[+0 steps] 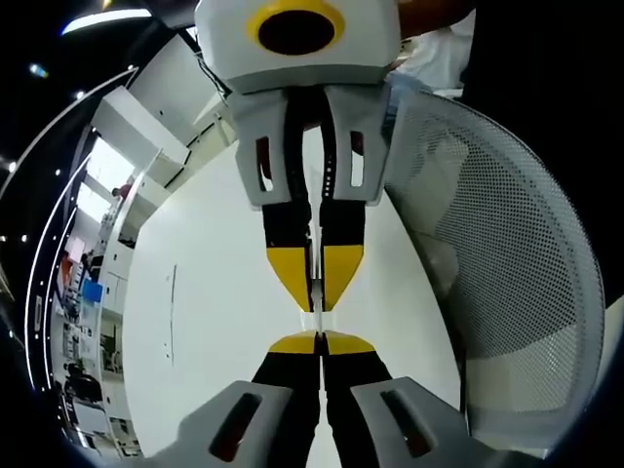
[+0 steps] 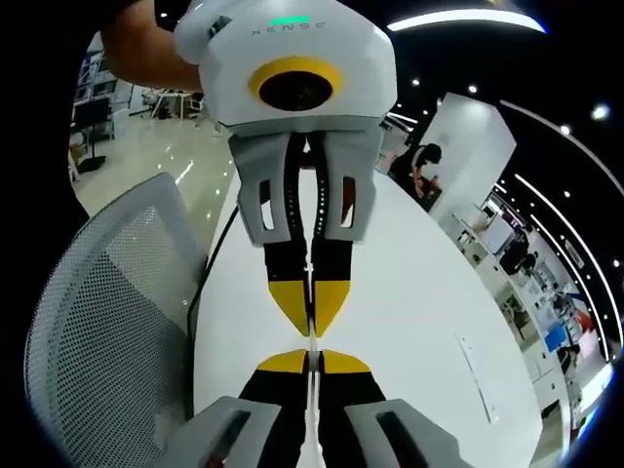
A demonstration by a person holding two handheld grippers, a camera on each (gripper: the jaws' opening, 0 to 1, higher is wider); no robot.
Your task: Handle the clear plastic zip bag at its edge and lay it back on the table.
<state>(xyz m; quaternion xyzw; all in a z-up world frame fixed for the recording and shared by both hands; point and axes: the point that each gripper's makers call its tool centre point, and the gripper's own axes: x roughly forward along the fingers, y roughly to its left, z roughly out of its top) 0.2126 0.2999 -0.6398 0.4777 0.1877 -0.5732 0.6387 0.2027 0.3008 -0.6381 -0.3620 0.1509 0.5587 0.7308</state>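
My two grippers meet tip to tip above the white table (image 1: 205,292). In the left gripper view my left gripper (image 1: 320,341) rises from the bottom with its yellow-tipped jaws pressed together. My right gripper (image 1: 317,292) comes down from the top, also shut. Between the tips runs a thin strip of the clear zip bag (image 1: 311,320), seen edge-on and pinched by both. In the right gripper view my right gripper (image 2: 310,361) is shut on the bag's edge (image 2: 310,341), facing my left gripper (image 2: 310,317). The rest of the bag is too thin to make out.
A white mesh chair (image 1: 507,273) stands close beside the table, also seen as the chair (image 2: 107,322). The table top (image 2: 419,292) stretches away beneath the grippers. A hand (image 2: 146,49) holds the left gripper. A person (image 2: 414,161) sits far off in the office.
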